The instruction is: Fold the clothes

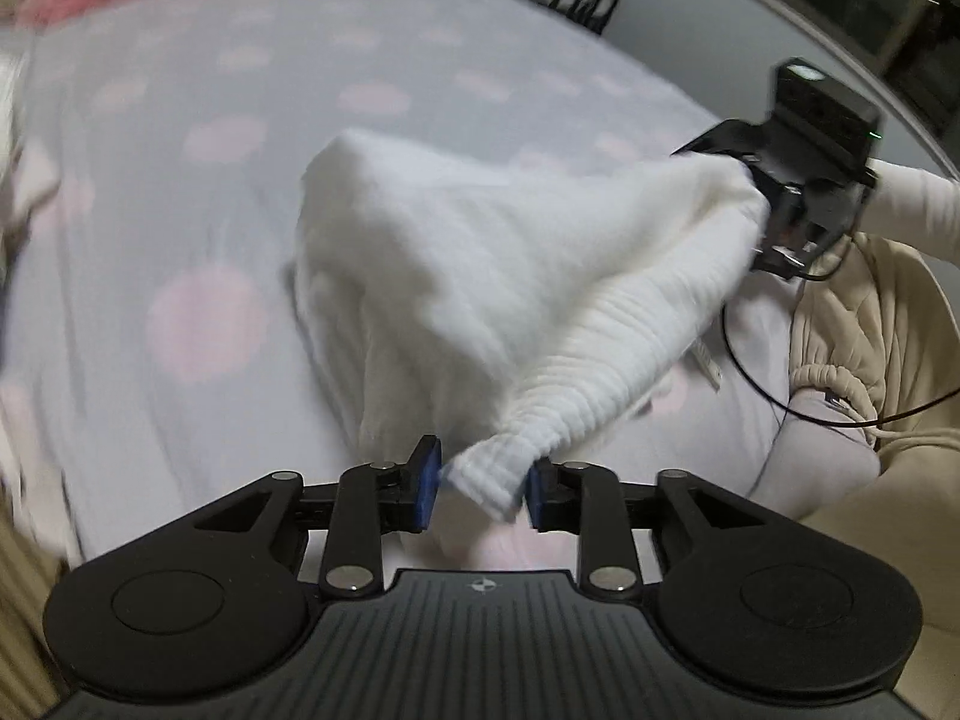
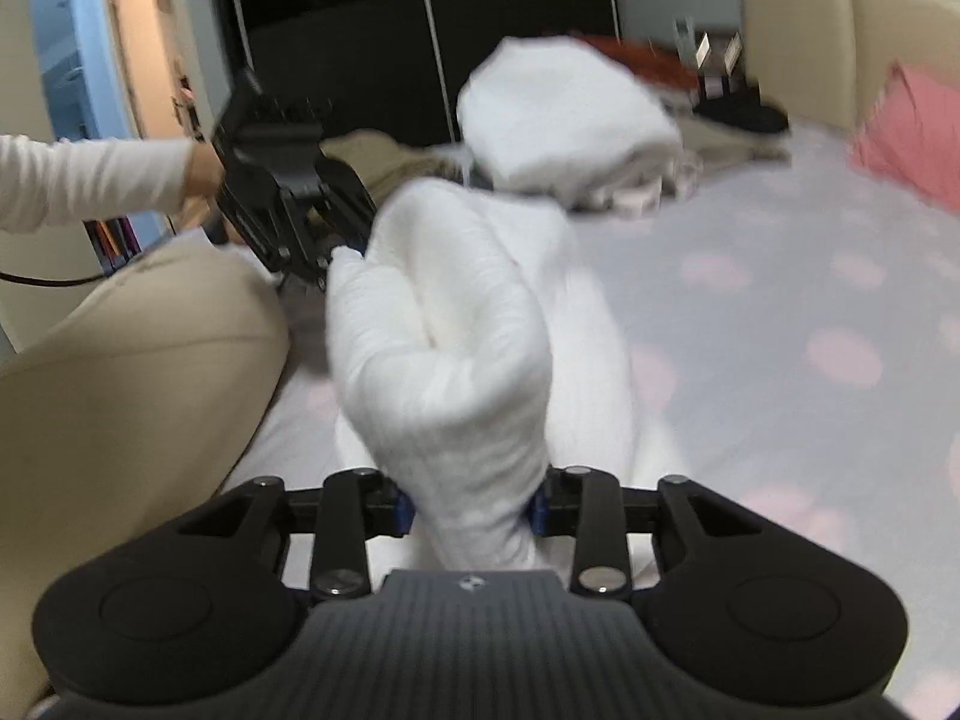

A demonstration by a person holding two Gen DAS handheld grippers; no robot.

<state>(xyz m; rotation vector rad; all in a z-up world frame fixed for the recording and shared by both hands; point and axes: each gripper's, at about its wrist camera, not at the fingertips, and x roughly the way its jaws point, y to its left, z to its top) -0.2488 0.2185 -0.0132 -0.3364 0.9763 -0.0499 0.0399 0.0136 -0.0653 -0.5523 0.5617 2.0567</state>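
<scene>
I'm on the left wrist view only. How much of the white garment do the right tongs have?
Observer: In the right wrist view, a thick bunch of the white garment fills the gap of the right tongs, touching both blue pads.
Operator: Is anything folded yet?
Observer: A white stack that looks folded sits on a pile of clothes on the bed, beyond the garment.
Operator: What's behind my left tongs?
Observer: Behind the left tongs, there is a lit open doorway and dark wardrobe doors.
</scene>
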